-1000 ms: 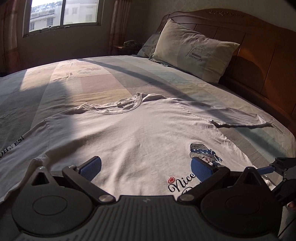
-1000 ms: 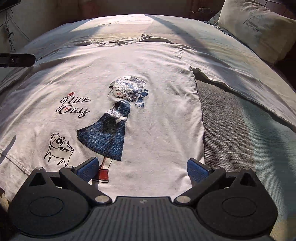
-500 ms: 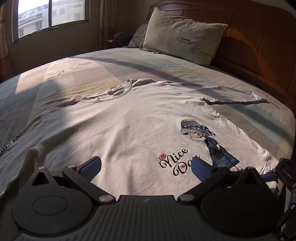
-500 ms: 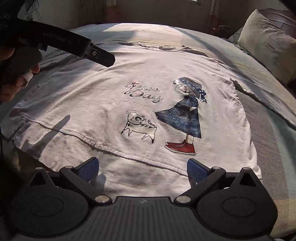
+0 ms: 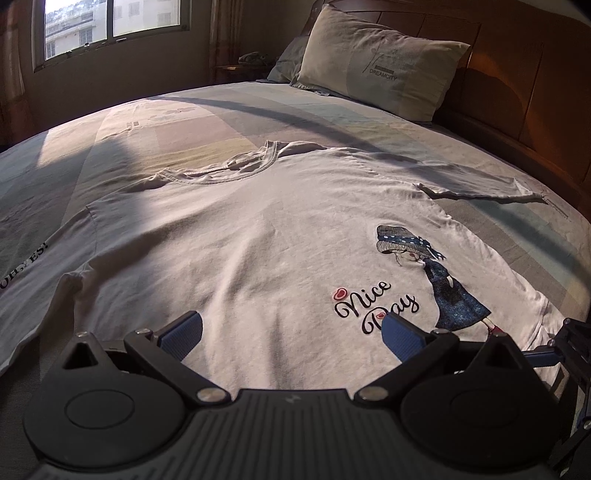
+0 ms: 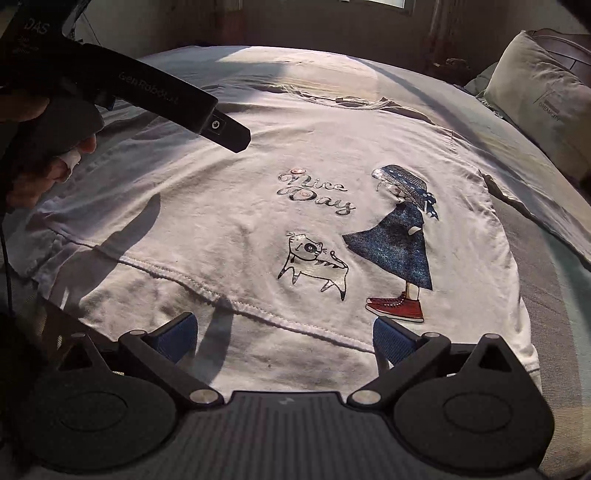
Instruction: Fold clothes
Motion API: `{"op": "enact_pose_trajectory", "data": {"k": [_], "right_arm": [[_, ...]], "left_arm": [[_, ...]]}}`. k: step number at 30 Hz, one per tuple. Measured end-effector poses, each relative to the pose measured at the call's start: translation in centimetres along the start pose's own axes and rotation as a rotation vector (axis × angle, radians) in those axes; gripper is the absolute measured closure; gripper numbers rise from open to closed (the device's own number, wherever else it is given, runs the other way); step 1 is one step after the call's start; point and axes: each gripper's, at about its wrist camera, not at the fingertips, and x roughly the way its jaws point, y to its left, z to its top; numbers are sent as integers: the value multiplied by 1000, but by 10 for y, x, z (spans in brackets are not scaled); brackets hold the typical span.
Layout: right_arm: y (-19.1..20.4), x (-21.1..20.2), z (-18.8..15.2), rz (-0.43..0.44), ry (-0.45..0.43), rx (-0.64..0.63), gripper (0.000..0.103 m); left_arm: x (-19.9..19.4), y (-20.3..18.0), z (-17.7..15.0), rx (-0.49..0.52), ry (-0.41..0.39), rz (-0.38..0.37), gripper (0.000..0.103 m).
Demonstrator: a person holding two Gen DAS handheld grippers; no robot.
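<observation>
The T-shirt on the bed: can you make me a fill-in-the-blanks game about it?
1. The white T-shirt lies flat on the ____.
2. The words printed on it say "Nice ____".
3. The little animal drawn beside the girl is a ____.
4. Both grippers, left and right, are ____.

Missing words: bed; Day; cat; open

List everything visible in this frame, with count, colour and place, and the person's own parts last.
T-shirt: one, white with a girl, cat and "Nice Day" print, spread flat on the bed.
Bed sheet: one, pale patchwork colours, under the shirt.
Pillows: two, beige in front and greyish behind, against the headboard.
Headboard: one, brown wood, far right.
Window: one, bright, far left wall.
Left gripper: blue pads, open above the shirt.
Right gripper: blue pads, open near the hem.
Hand: one, holding the left gripper.
</observation>
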Motion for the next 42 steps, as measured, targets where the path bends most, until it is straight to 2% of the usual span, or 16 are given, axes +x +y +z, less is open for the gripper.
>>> {"op": "enact_pose_trajectory", "data": {"k": [3, 7, 9, 19, 21, 23, 27, 29, 31, 35, 39, 42], "right_arm": [[-3, -7, -1, -4, 10, 15, 0], [-4, -8, 6, 14, -53, 73, 0], [-2, -3, 11, 30, -57, 88, 0], [2, -8, -3, 38, -31, 16, 0], [-5, -12, 1, 6, -80, 29, 0], [-14, -7, 4, -14, -87, 45, 0], [-36, 10, -1, -9, -87, 114, 0], [-40, 10, -12, -1, -141, 154, 0], [-35, 11, -15, -28, -165, 153, 0], [-34, 12, -10, -42, -146, 162, 0], [-36, 7, -12, -9, -116, 115, 0], [-38, -1, -15, 13, -98, 75, 0]], "left_arm": [[1, 0, 0, -15, 0, -12, 1], [6, -2, -4, -5, 20, -8, 1], [8, -3, -6, 6, 32, 3, 1], [18, 1, -16, -4, 65, -10, 1], [22, -3, -22, 14, 80, -13, 1], [26, -5, -28, 24, 101, -15, 1], [28, -8, -38, 39, 69, 7, 1], [27, -5, -39, 27, 60, -3, 1], [26, -4, -41, 33, 40, -5, 1], [25, -12, -48, 47, 7, 46, 0], [19, -16, -49, -13, 11, 99, 0], [8, -25, -53, -67, 41, 166, 1]]}}
